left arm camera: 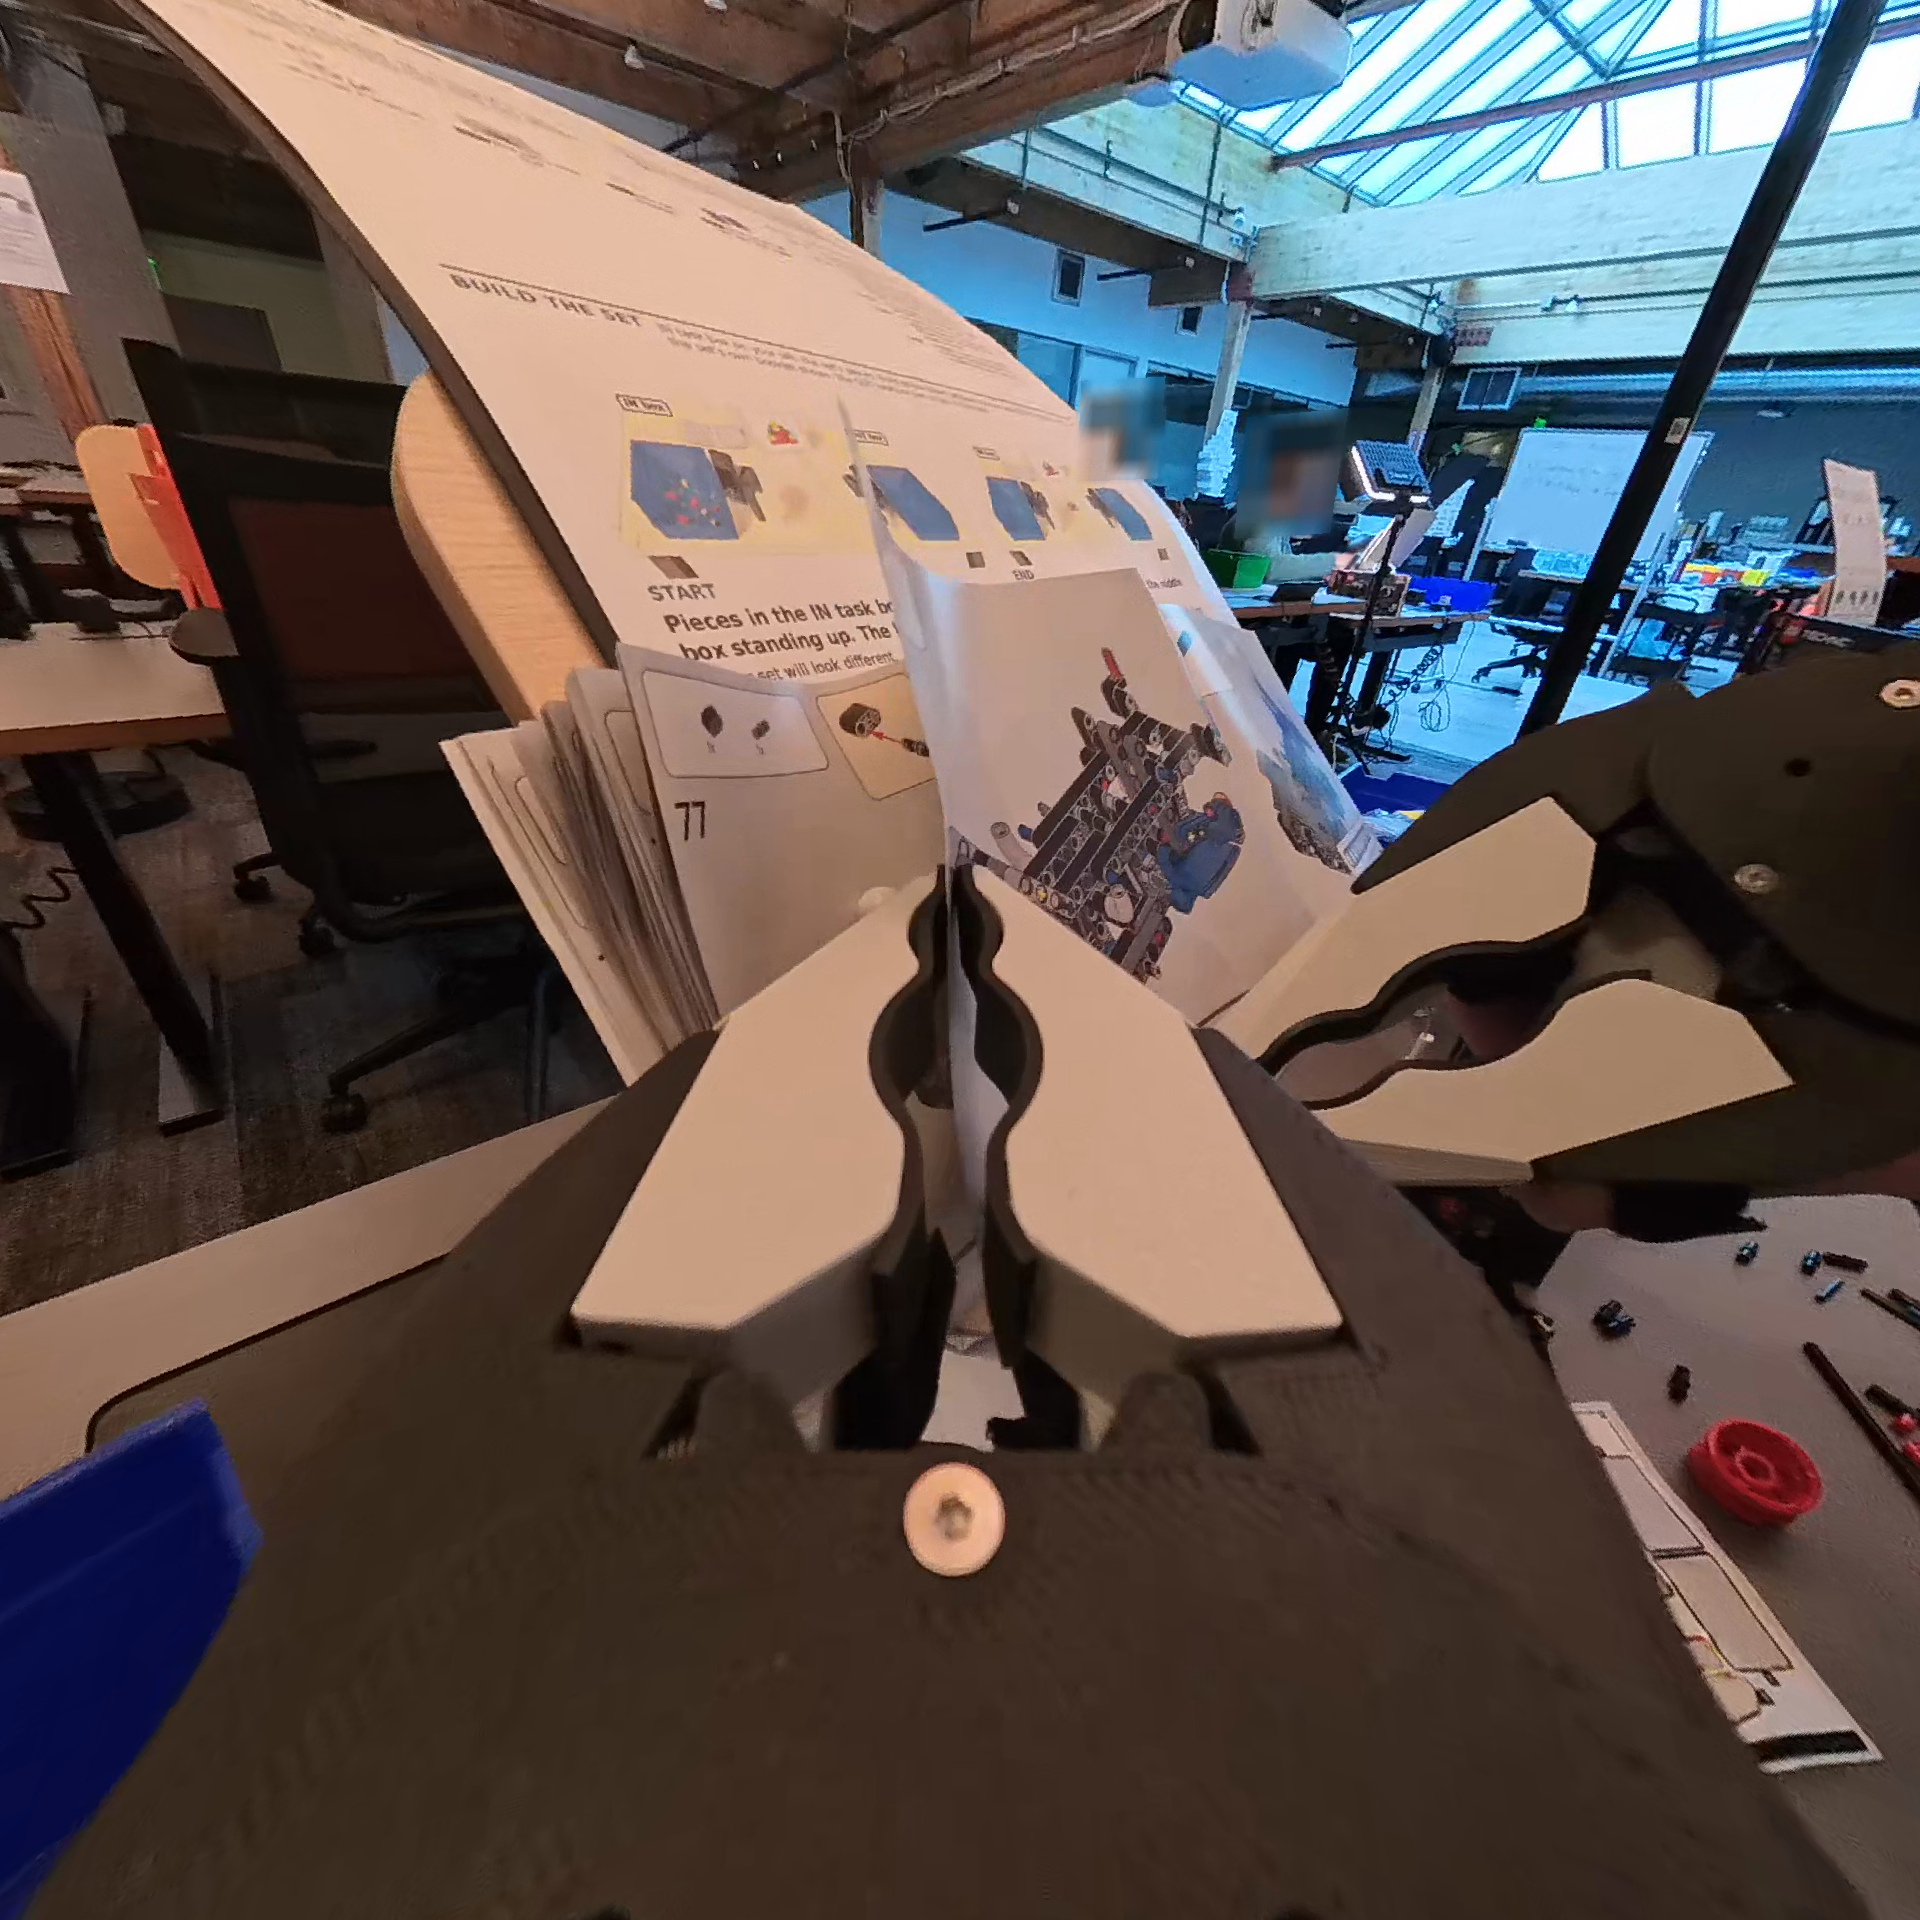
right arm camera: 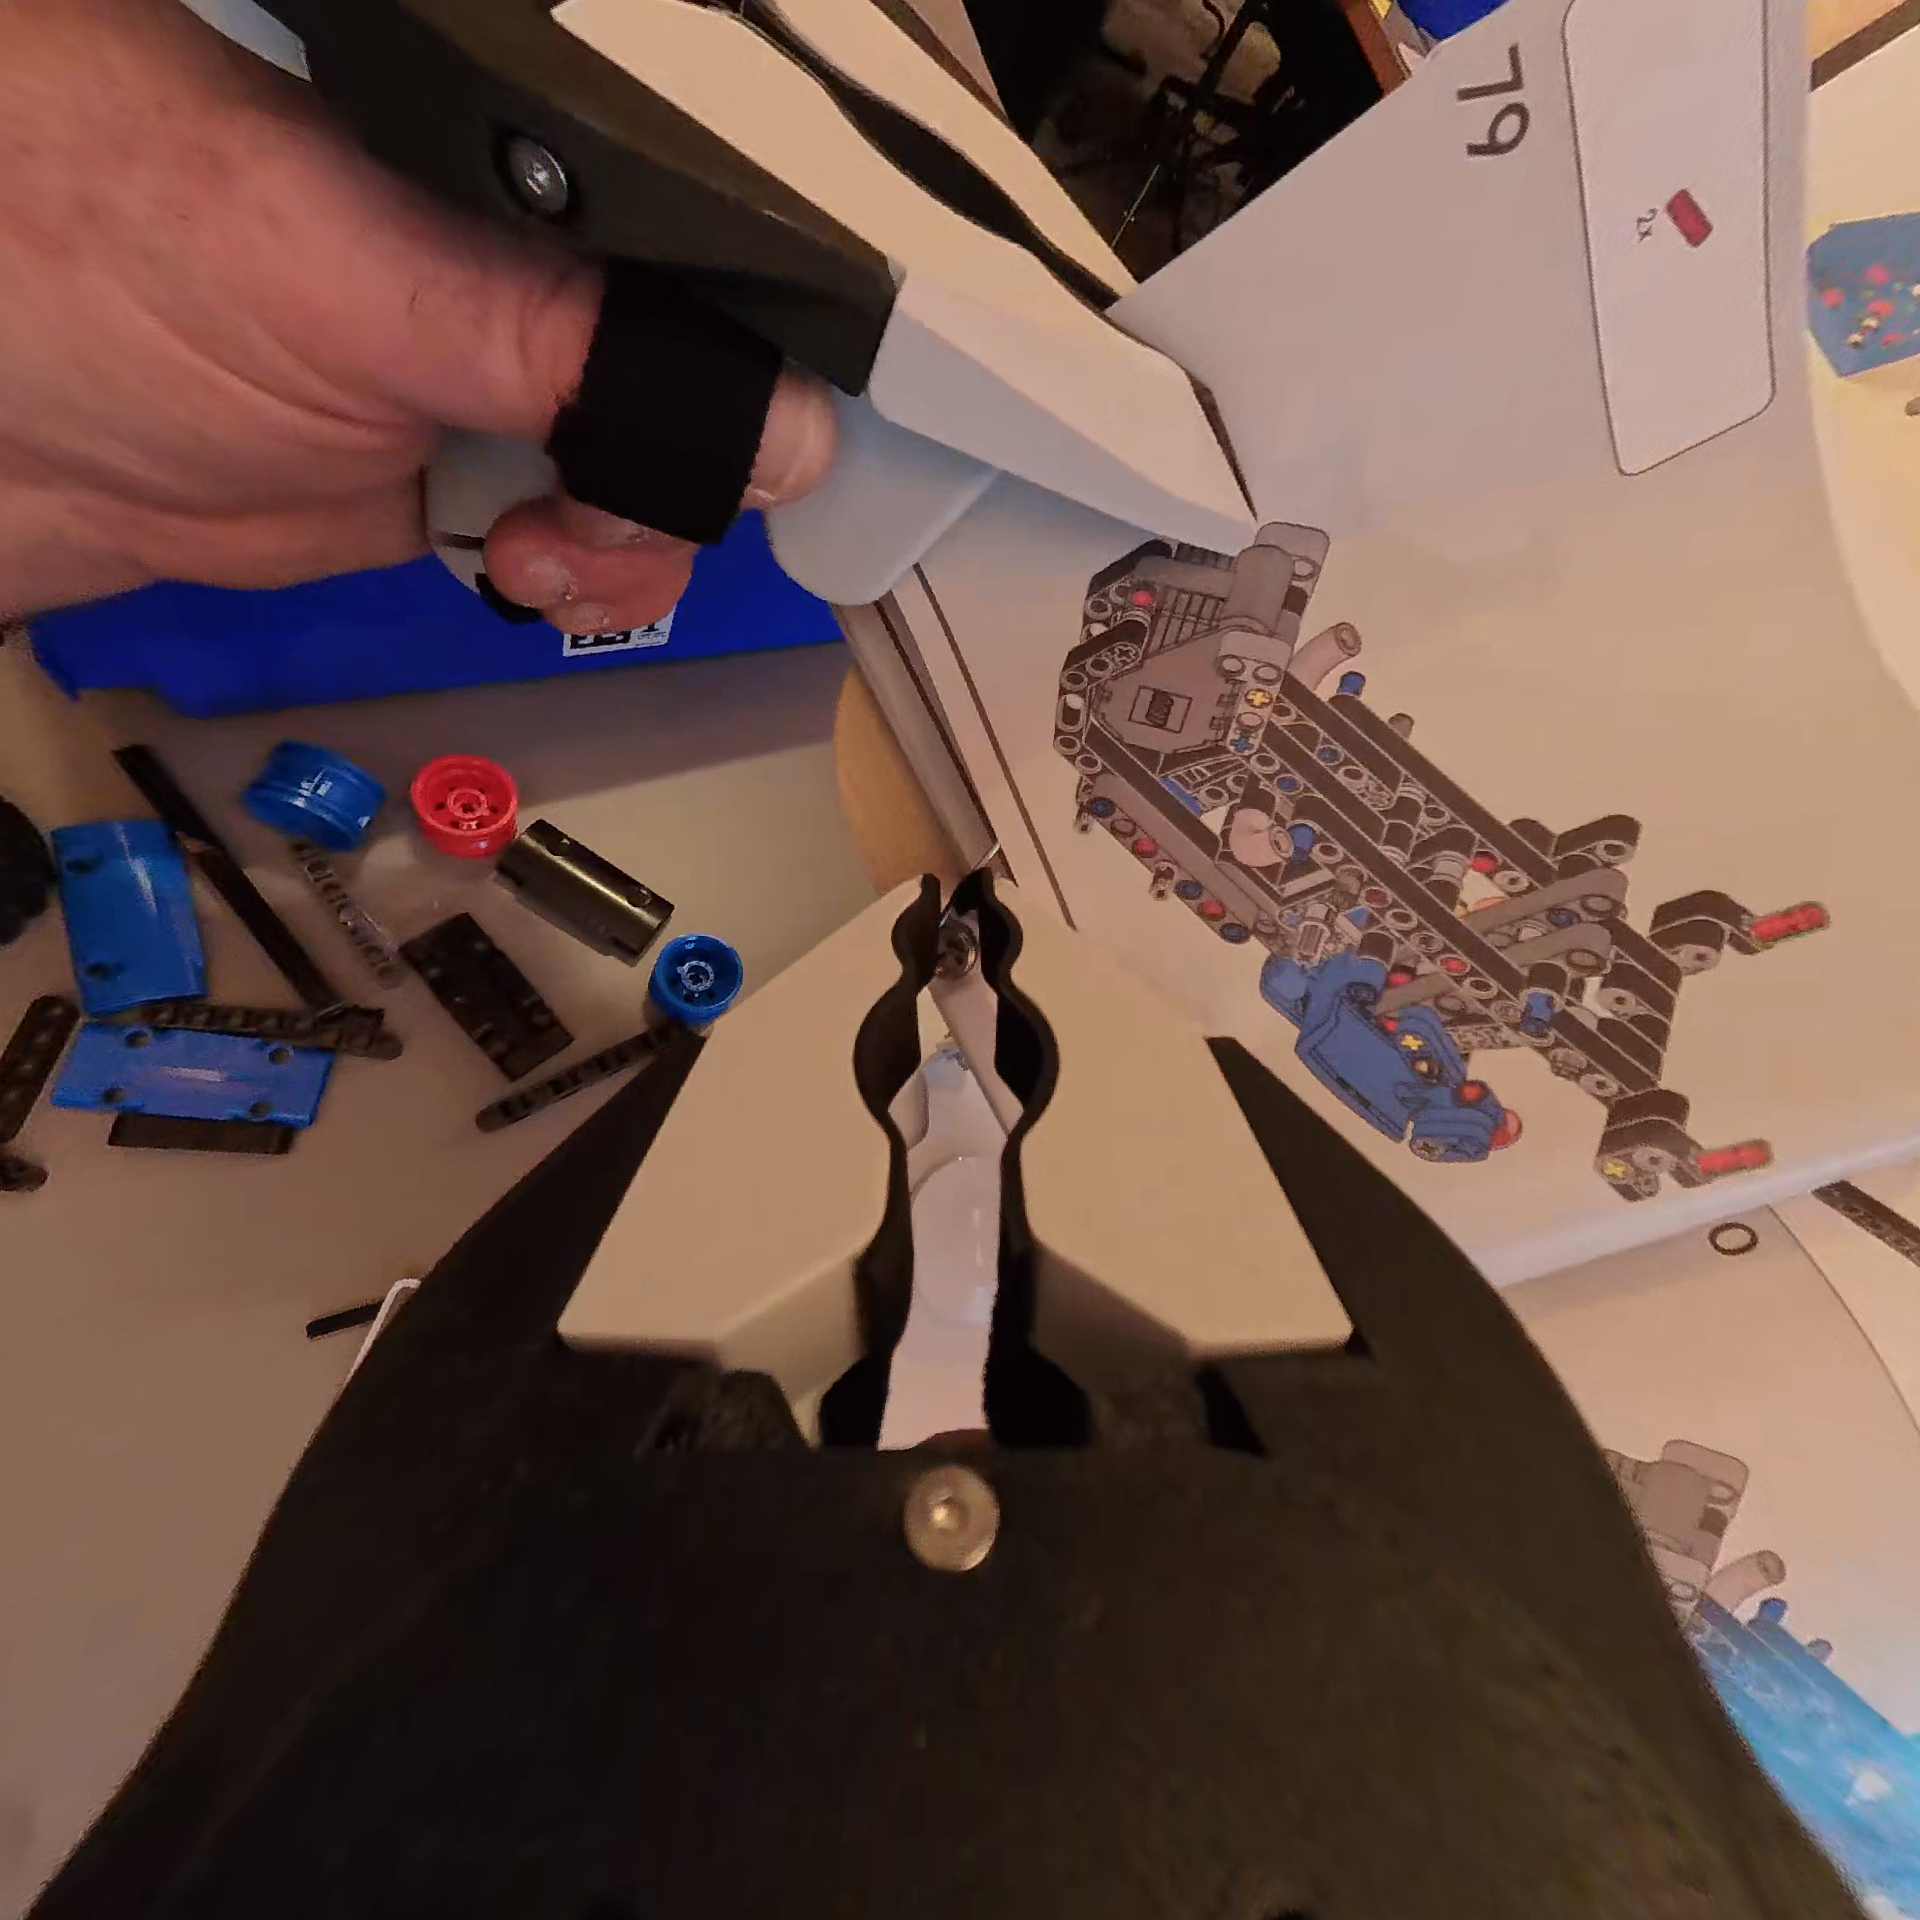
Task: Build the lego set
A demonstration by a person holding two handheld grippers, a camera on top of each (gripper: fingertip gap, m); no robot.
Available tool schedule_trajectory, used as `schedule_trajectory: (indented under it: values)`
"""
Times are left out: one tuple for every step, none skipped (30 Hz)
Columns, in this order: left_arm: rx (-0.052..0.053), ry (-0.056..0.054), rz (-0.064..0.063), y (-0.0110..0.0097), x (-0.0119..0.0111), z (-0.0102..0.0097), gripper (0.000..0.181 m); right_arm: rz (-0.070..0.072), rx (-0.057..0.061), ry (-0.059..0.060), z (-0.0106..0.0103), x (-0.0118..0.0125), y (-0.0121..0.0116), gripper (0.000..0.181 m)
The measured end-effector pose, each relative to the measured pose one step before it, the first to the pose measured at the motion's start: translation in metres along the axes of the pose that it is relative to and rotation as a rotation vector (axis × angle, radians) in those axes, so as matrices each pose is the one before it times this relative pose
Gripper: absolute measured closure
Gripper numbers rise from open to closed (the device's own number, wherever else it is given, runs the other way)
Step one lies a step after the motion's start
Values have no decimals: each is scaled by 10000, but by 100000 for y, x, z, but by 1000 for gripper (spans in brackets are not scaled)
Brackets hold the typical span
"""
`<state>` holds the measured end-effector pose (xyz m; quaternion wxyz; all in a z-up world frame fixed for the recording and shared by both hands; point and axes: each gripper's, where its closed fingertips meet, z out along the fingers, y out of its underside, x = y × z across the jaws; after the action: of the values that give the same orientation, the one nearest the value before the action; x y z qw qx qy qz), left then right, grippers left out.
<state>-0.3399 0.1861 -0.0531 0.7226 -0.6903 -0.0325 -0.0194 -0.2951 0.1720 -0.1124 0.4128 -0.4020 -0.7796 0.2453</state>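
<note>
The open instruction booklet (left arm camera: 790, 831) stands against a curved board. My left gripper (left arm camera: 954, 883) is shut on one white page (left arm camera: 1060, 727) that runs edge-on between its pads; the page shows a drawing of the model. In the right wrist view, the left gripper (right arm camera: 1236, 499), held by a hand, pinches that page (right arm camera: 1455, 416) at its edge. My right gripper (right arm camera: 951, 888) sits at the booklet's lower corner with its tips slightly apart, pressing on nothing. It also shows in the left wrist view (left arm camera: 1262, 1055), beside the page, with its fingers apart.
Loose pieces lie on the table (right arm camera: 675, 748): a red wheel (right arm camera: 464, 805), blue wheels (right arm camera: 695, 979), a black cylinder (right arm camera: 582, 888), blue panels (right arm camera: 130, 914) and black beams. A blue bin (right arm camera: 416, 634) stands behind them. The instruction board (left arm camera: 727, 312) rises behind the booklet. Spacing between my two grippers at the tips: around 8 cm. From my right tips it is roughly 20 cm to the black cylinder (right arm camera: 582, 888); from my left, 25 cm.
</note>
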Motion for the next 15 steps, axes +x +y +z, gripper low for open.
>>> schedule_trajectory:
  values:
    - [-19, 20, -41, 64, -34, 66, 181, -8, -21, -28, 25, -49, 3, 176]
    - [14, -7, -47, 54, -83, 28, 181, 165, 60, -115, -1, -22, -37, 175]
    - [19, -1, -32, 68, -47, 10, 181, 515, 116, -324, -16, -70, -84, 174]
    - [-7, -5, -38, 94, -58, 12, 181, 558, 143, -333, -9, 1, -93, 174]
    - [23, 8, -32, 31, -33, -16, 181, 95, 100, -91, 11, 98, 3, 176]
    - [-3, 14, -22, 59, -30, 6, 181, -228, 87, 92, 40, 72, -15, 177]
    - [-2, 13, -16, 27, -43, -2, 181, -238, 58, 119, 51, -8, -17, 177]
    - [33, 25, -34, -27, -34, -7, 181, -277, 6, 107, 25, -13, -7, 178]
    - [16, 20, -52, -4, -39, 1, 181, -308, -31, 92, -32, 15, 0, 178]
    - [-13, -15, -60, 19, -70, 12, 181, -354, -20, 65, -40, -21, -34, 179]
    - [-7, -28, -33, -23, -43, 7, 181, -636, 29, 132, 14, -65, -5, 180]
    - [14, -74, 68, -50, -57, 10, 181, -468, 23, 147, 8, -47, -1, 180]
    - [10, -89, 110, -21, -79, 14, 181, -412, -5, 48, 14, -174, -25, 181]
    - [-12, -41, 50, 44, -44, 39, 181, -617, 1, 44, 58, -241, 18, 181]
    - [10, 3, -31, 22, -27, 37, 181, -365, -2, 76, 5, -85, 9, 181]
